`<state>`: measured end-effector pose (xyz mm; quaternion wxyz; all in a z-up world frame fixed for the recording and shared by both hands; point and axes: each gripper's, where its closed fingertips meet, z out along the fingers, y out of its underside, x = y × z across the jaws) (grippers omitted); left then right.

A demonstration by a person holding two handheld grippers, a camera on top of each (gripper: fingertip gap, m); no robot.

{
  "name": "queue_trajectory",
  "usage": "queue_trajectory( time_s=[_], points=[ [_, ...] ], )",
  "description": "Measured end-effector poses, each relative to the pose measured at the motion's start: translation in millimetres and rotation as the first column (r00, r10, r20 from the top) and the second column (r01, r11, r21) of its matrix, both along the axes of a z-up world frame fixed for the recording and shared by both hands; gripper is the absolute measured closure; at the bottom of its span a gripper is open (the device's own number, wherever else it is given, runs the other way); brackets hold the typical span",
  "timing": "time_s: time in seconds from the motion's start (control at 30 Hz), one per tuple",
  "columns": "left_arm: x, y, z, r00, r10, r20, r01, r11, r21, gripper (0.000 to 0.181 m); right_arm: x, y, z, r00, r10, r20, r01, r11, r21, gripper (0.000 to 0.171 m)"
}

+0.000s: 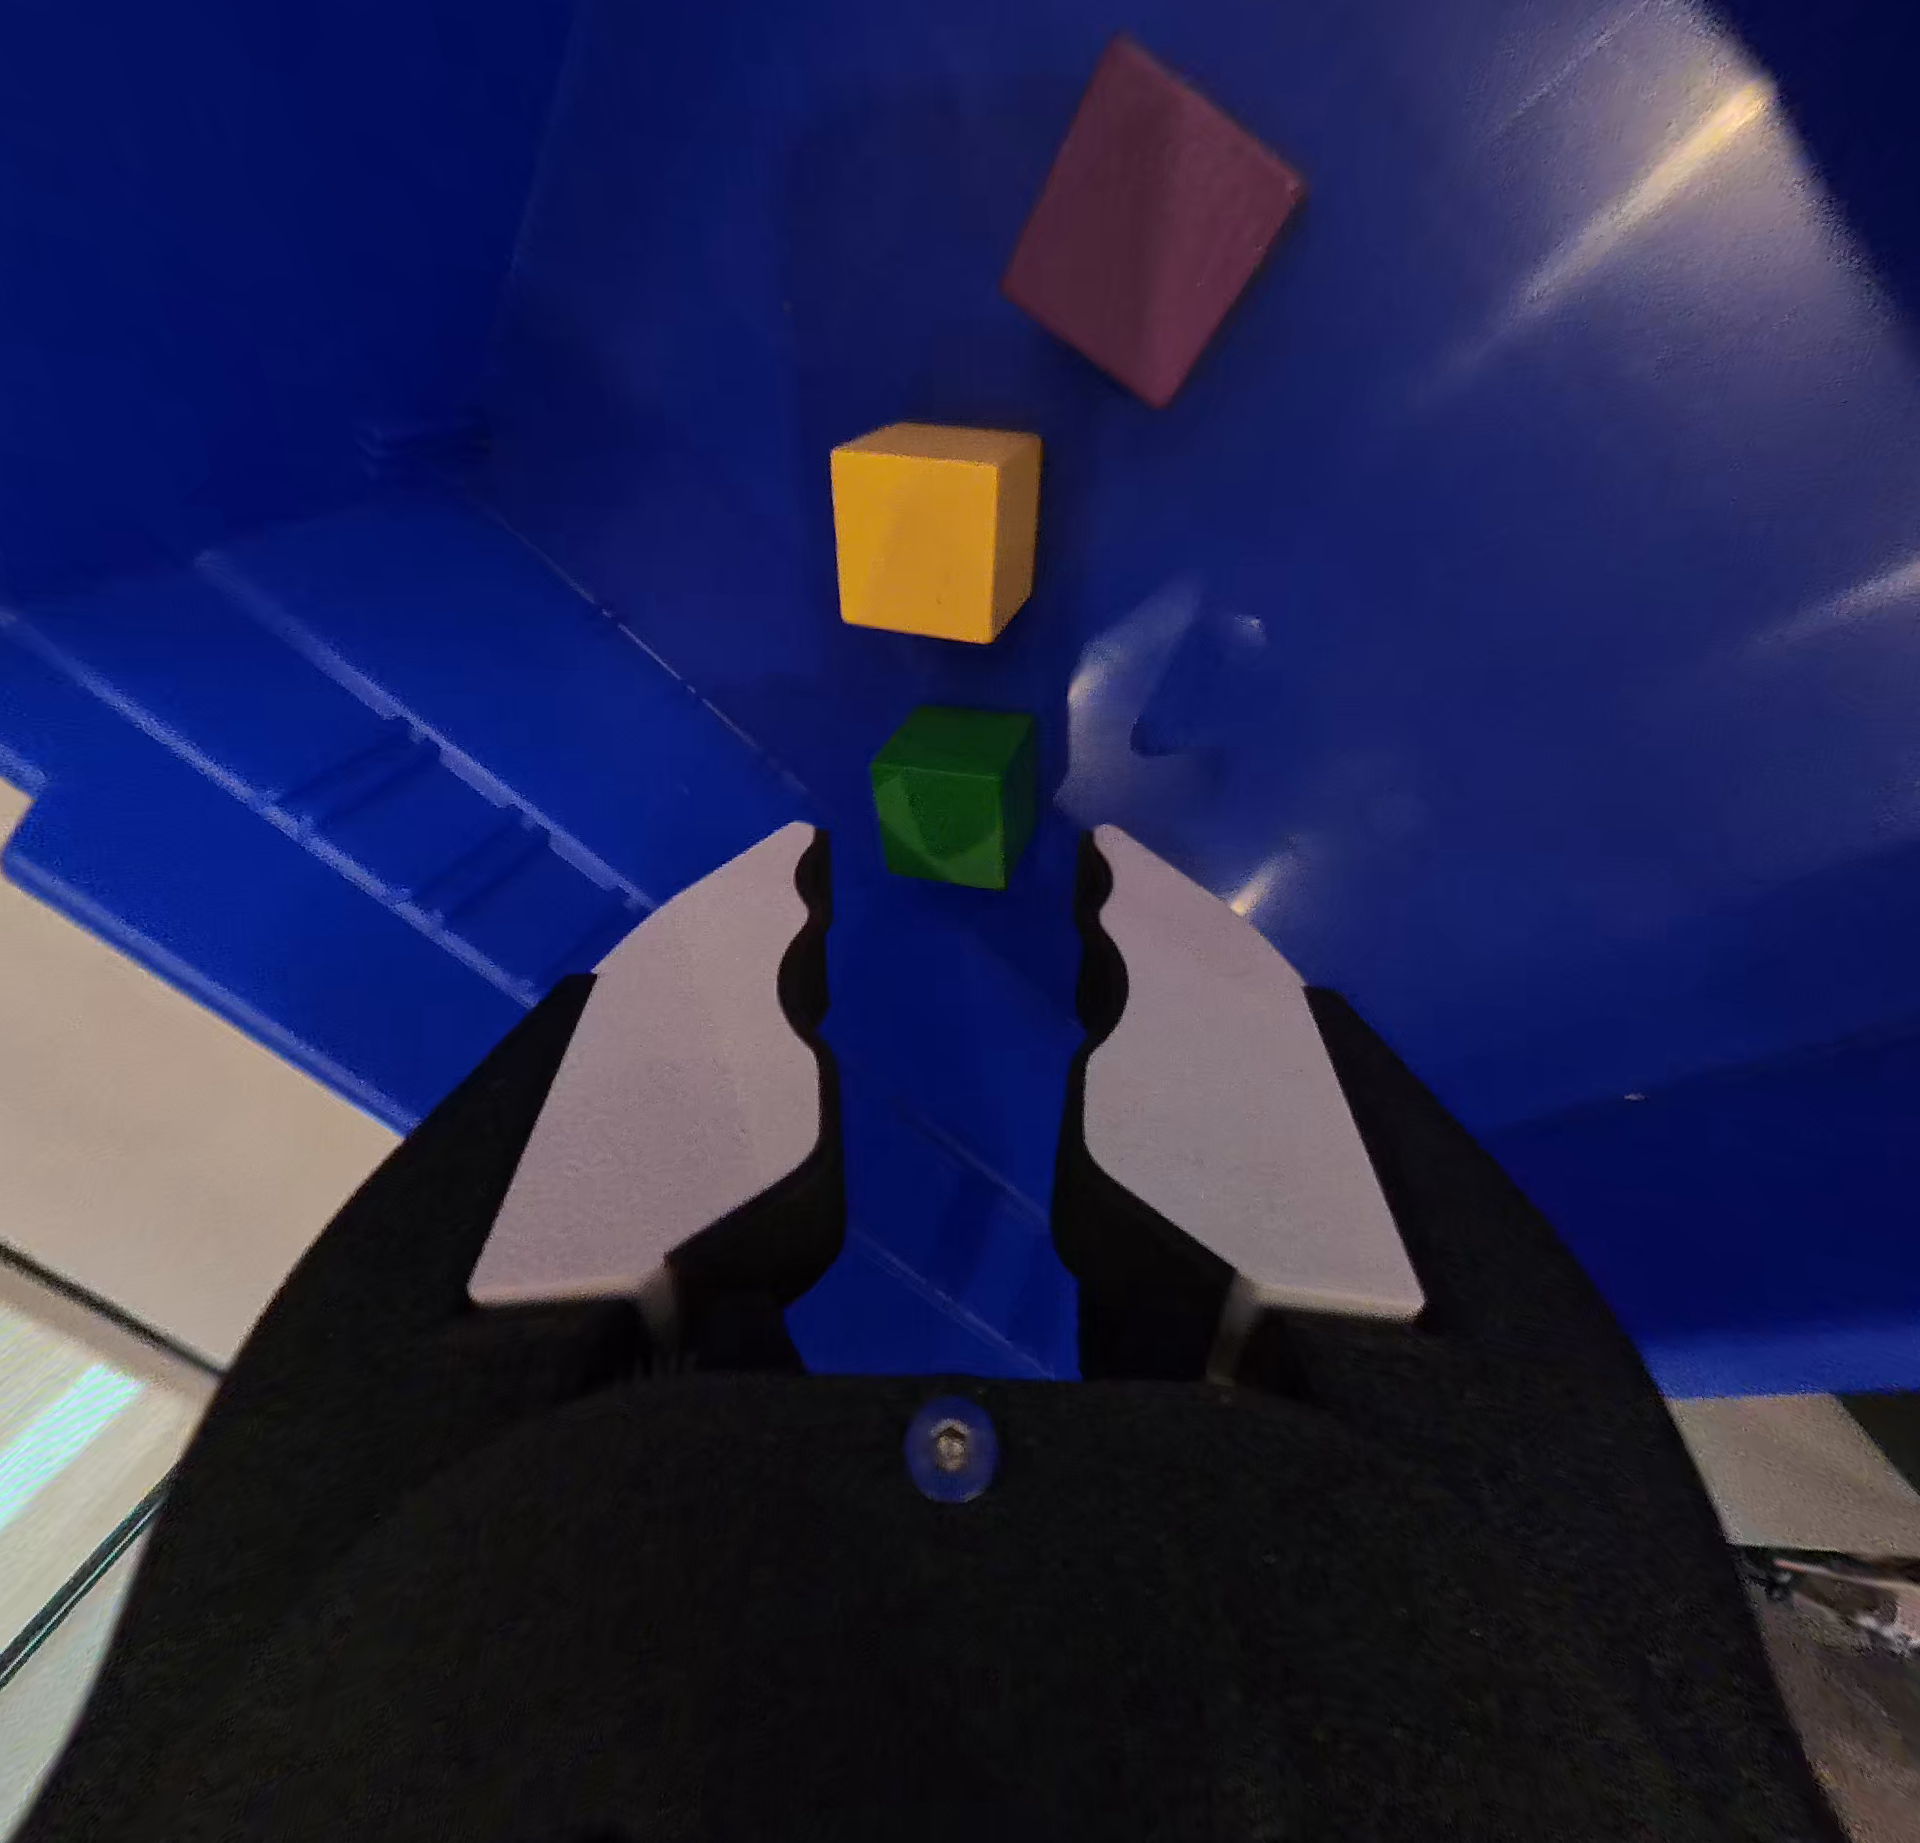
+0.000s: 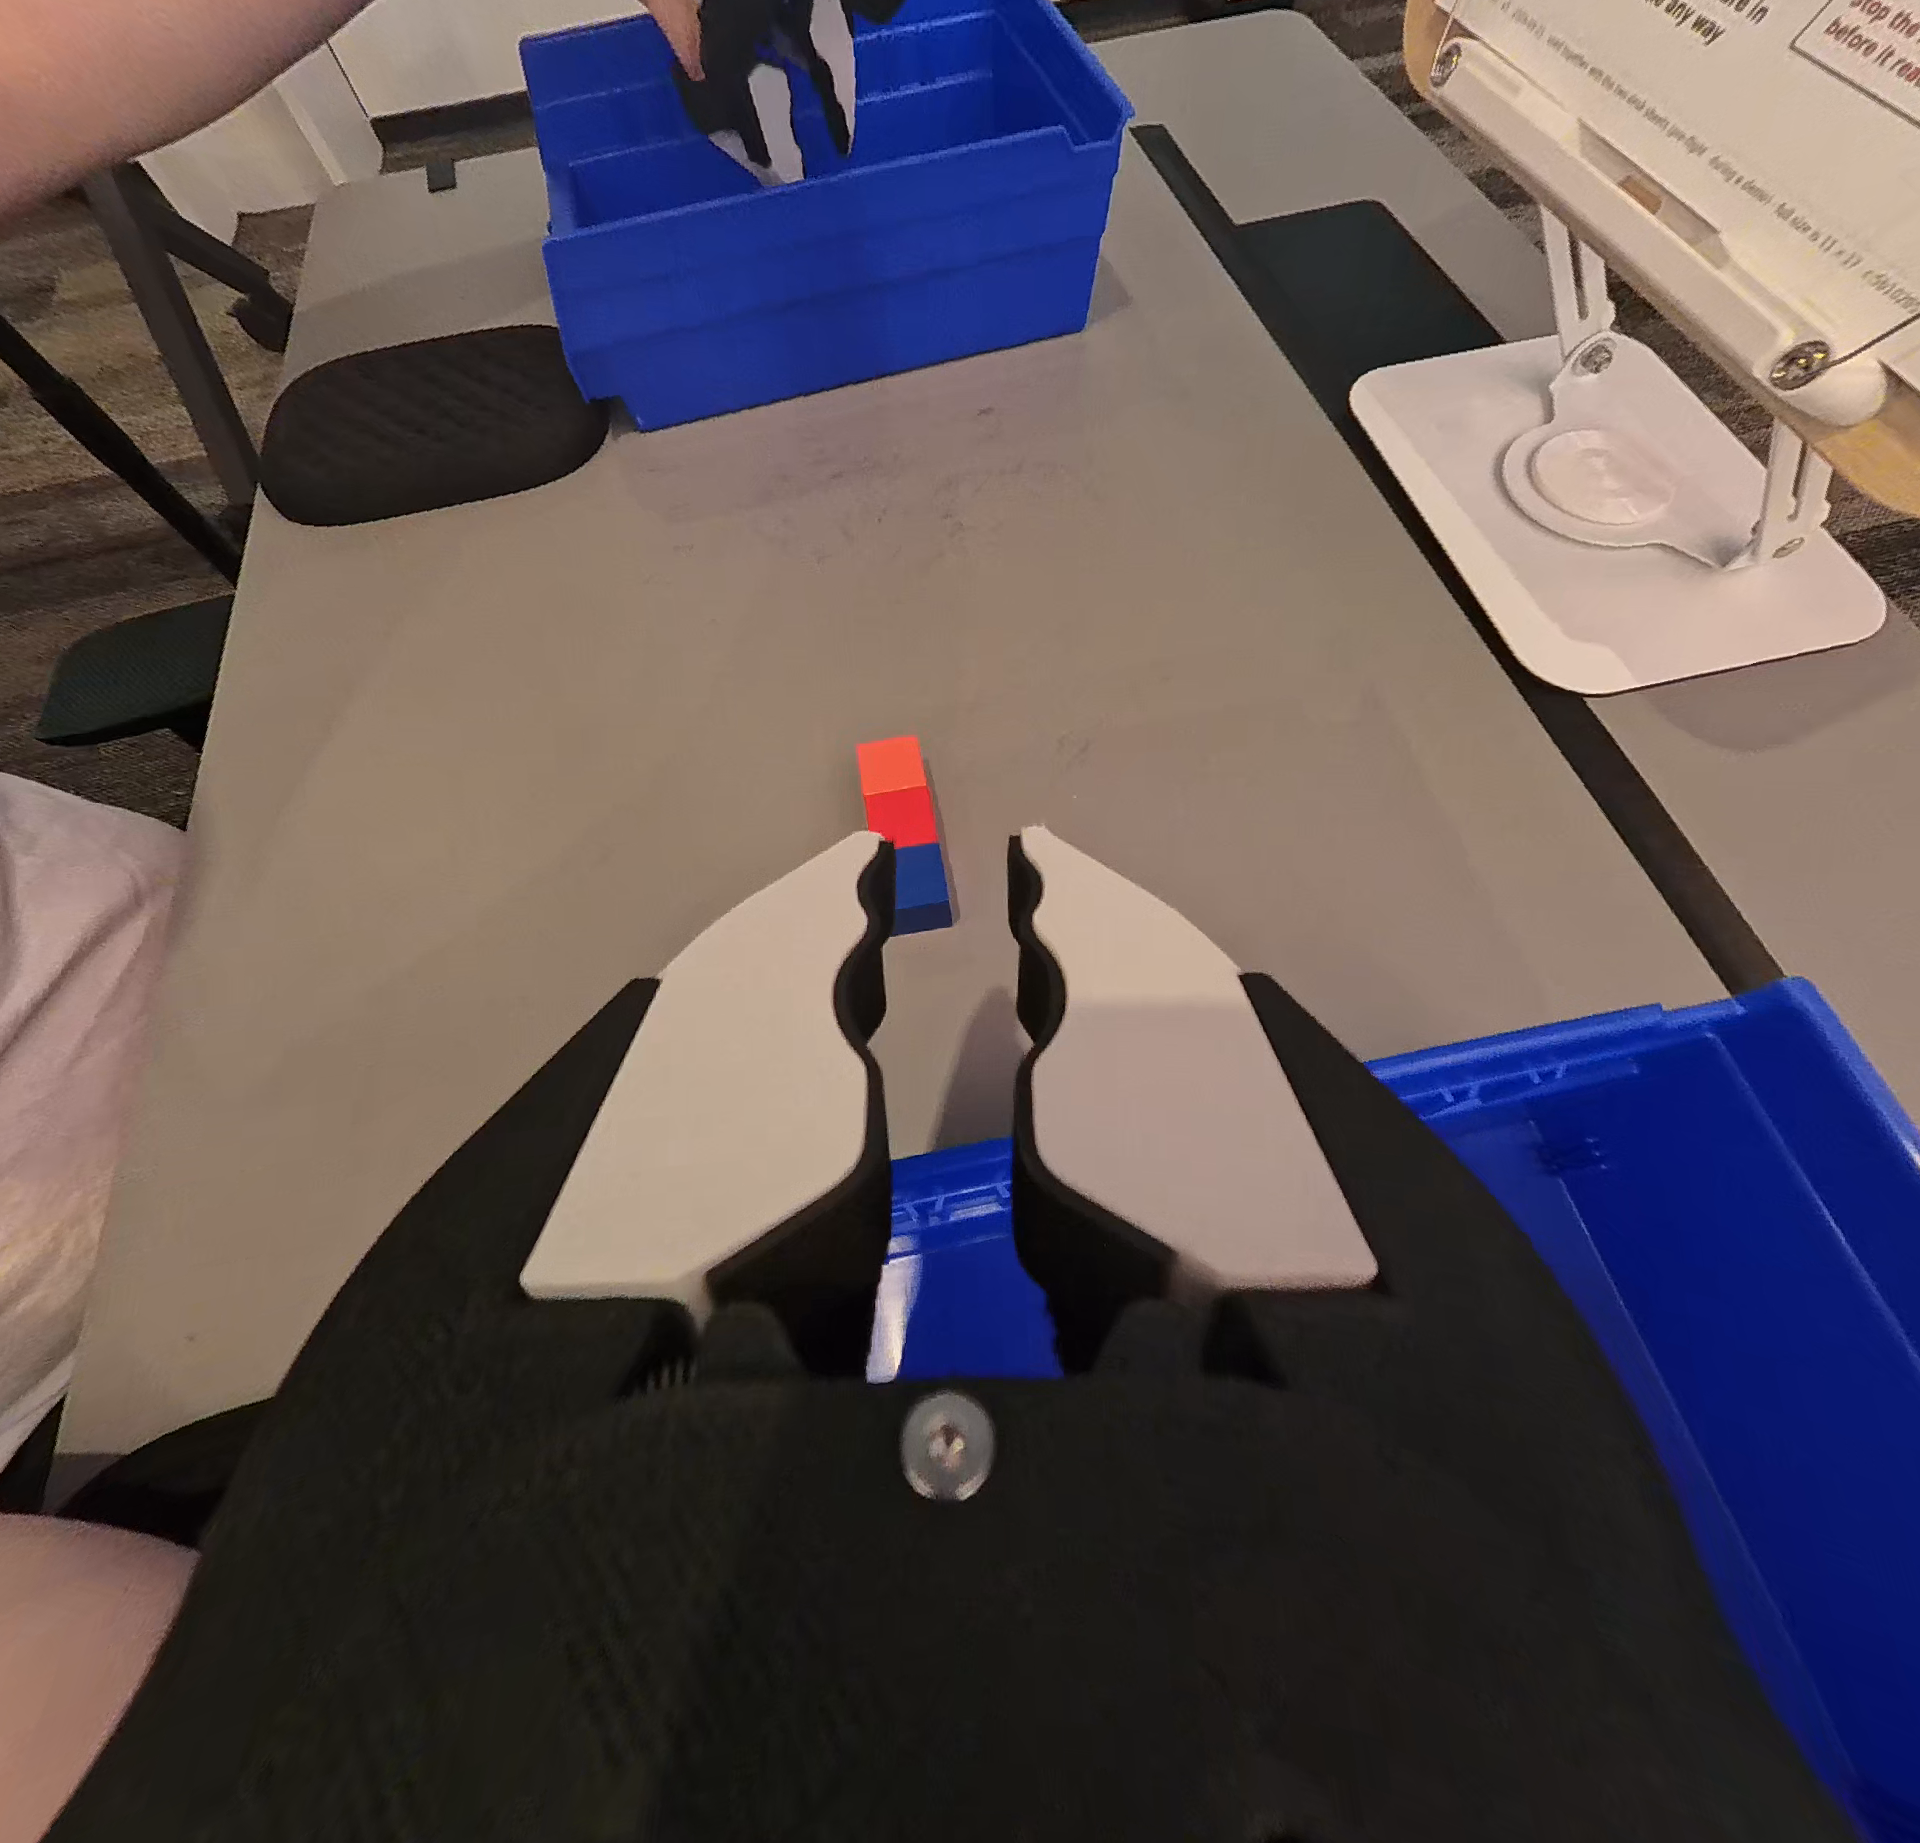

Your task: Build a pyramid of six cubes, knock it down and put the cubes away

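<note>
Inside the blue bin [image 1: 1455, 650] the light is dim and saturated; pale glare streaks its wall right of the purple cube [image 1: 1148, 219], which is softly blurred; the yellow cube [image 1: 930, 536] reads sharp; straight edges bow toward the frame corners; over the desk [image 2: 623, 754] light is bright, even, with soft short shadows.

A grey table [image 2: 1091, 567] carries a white stand [image 2: 1621, 546] holding a printed sheet [image 2: 1662, 27] at its right edge, while what look like black chair pads [image 2: 426, 422] sit along its left side.
</note>
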<state>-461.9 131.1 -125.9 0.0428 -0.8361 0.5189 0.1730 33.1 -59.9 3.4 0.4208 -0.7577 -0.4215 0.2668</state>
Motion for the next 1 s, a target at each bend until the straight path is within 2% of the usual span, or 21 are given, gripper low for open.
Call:
queue_trajectory(
  time_s=[0.17, 0.27, 0.4, 0.5, 0.6, 0.73, 0.8, 0.9, 1.0],
  points=[
    [-6.5, 5.4, -9.8, 0.998, 0.011, -0.062, -0.012, 1.000, -0.021, 0.135, 1.4, -0.4, -0.9, 1.000, -0.004, 0.002, 0.004, 1.000, -0.003, 0.150],
    [-6.9, 3.3, -14.6, 0.998, 0.010, -0.065, -0.013, 0.999, -0.050, 0.150, 3.3, -1.0, 0.1, 1.000, -0.006, -0.003, 0.006, 1.000, 0.000, 0.150],
    [-5.9, 1.6, -8.5, 1.000, 0.010, -0.027, -0.011, 0.999, -0.042, 0.153, 7.0, -1.8, 2.8, 1.000, -0.011, -0.016, 0.011, 1.000, 0.006, 0.150],
    [-8.6, 2.1, 11.8, 1.000, 0.007, -0.011, -0.006, 1.000, 0.017, 0.153, 9.9, -2.8, 5.6, 0.999, -0.014, -0.029, 0.015, 1.000, 0.013, 0.150],
    [-4.5, 4.0, 55.2, 1.000, -0.023, 0.000, 0.023, 0.991, 0.132, 0.154, 11.9, -3.0, 9.2, 0.999, -0.018, -0.040, 0.019, 1.000, 0.023, 0.150],
    [58.3, -5.6, 119.8, 0.980, -0.146, 0.139, 0.101, 0.953, 0.284, 0.154, 12.2, -3.1, 12.3, 0.999, -0.021, -0.043, 0.022, 0.999, 0.032, 0.150],
    [110.0, -25.0, 135.7, 0.951, -0.235, 0.201, 0.168, 0.937, 0.305, 0.154, 11.0, -4.5, 13.8, 0.999, -0.017, -0.040, 0.019, 0.999, 0.038, 0.150],
    [207.5, -75.0, 129.1, 0.867, -0.393, 0.308, 0.321, 0.911, 0.258, 0.154, 9.1, -7.8, 16.9, 0.999, -0.008, -0.039, 0.010, 0.999, 0.049, 0.150],
    [295.6, -132.3, 96.6, 0.763, -0.534, 0.363, 0.508, 0.844, 0.172, 0.154, 8.8, -12.8, 19.6, 0.999, 0.002, -0.042, 0.000, 0.999, 0.054, 0.150]
  ],
)
